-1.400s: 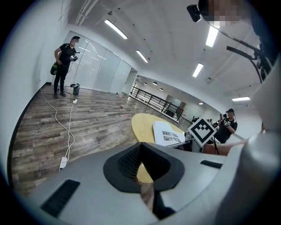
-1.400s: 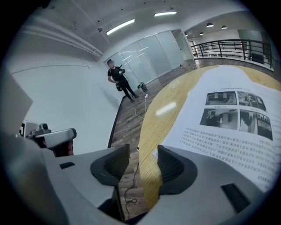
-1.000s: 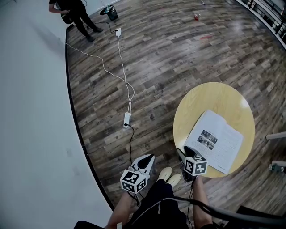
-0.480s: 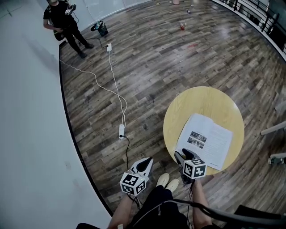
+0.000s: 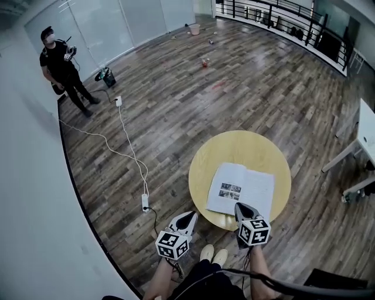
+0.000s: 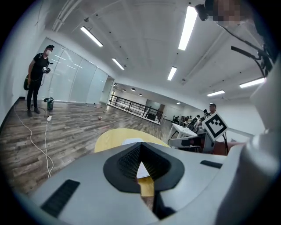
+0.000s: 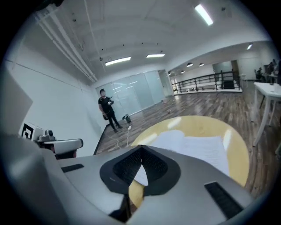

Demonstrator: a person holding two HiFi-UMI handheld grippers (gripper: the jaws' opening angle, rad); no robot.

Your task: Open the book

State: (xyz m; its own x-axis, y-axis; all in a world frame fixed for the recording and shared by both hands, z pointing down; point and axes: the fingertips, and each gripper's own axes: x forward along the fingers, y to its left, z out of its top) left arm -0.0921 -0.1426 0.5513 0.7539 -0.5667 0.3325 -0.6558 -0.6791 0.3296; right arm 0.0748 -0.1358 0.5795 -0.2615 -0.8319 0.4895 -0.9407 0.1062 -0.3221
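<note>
Head view, and the book [image 5: 243, 188] lies open and flat on the near half of a round yellow table [image 5: 246, 149], right of centre in the frame. White pages; the left one carries a small block of photos [image 5: 230, 190], the right one is plain text, too small to read.

Now across from the left. Upper left, a person [image 5: 60, 69] in dark clothes stands by the glass wall. A white cable [image 5: 120, 146] snakes down the plank floor from there to a power strip [image 5: 145, 202]. Lower centre, the left gripper [image 5: 191, 215] hangs over the floor just left of the table, its jaws together with nothing between them; its own view shows the tips meeting with the table beyond. Pale shoes [image 5: 212, 254] show below it. Next, the right gripper [image 5: 239, 205] sits over the book's near edge, raised above the page; its jaws are closing, tips already meeting, nothing caught between. Each gripper's cube bears black-and-white square markers, no words. Nothing stands between either gripper and the book. Far right, a white table [image 5: 366, 130] cuts the frame's edge, and a dark railing [image 5: 275, 10] runs along the top.
</note>
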